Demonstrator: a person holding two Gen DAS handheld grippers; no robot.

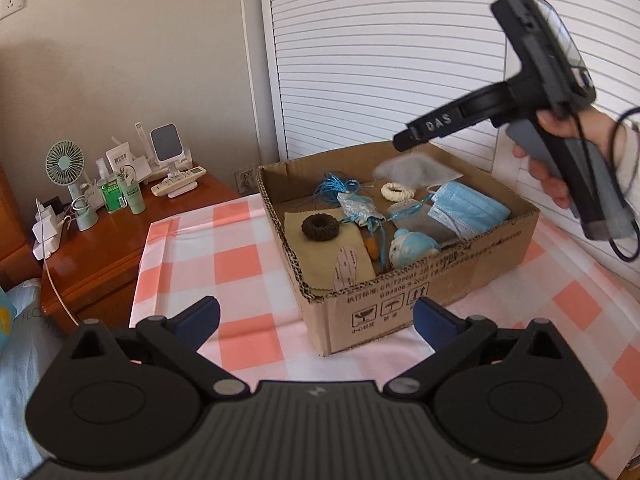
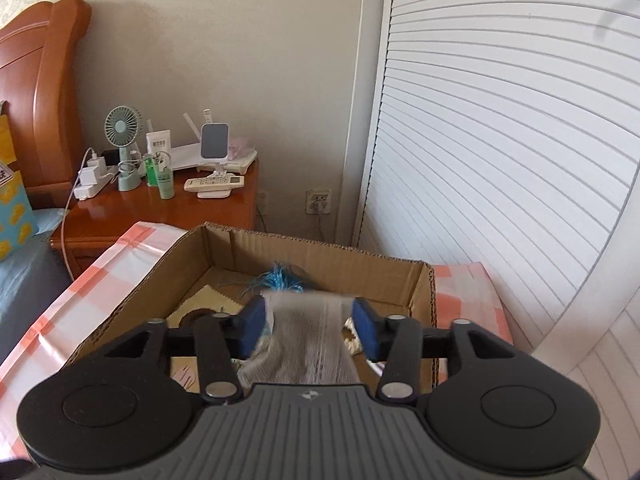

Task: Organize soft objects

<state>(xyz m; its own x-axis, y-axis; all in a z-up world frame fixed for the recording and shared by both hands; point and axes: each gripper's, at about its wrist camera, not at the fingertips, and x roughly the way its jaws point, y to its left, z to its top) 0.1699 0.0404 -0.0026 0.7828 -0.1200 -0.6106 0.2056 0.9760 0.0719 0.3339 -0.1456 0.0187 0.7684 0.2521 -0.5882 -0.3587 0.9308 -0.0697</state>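
The cardboard box (image 1: 432, 276) sits on the checked counter (image 1: 236, 256). Inside it lie a brown scrunchie (image 1: 320, 227), a cream scrunchie (image 1: 397, 191), blue face masks (image 1: 470, 208), a blue plush toy (image 1: 412, 245) and blue string (image 1: 335, 188). Above the box, the right tongs (image 2: 310, 326) stand apart with a blurred grey cloth (image 2: 308, 344) between them. Near the box's front corner, the left tongs (image 1: 316, 322) gape wide, holding nothing.

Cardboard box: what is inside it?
Inside the cardboard box: brown scrunchie, cream scrunchie, blue face masks, blue plush toy, blue string. The floor beneath them is hidden.
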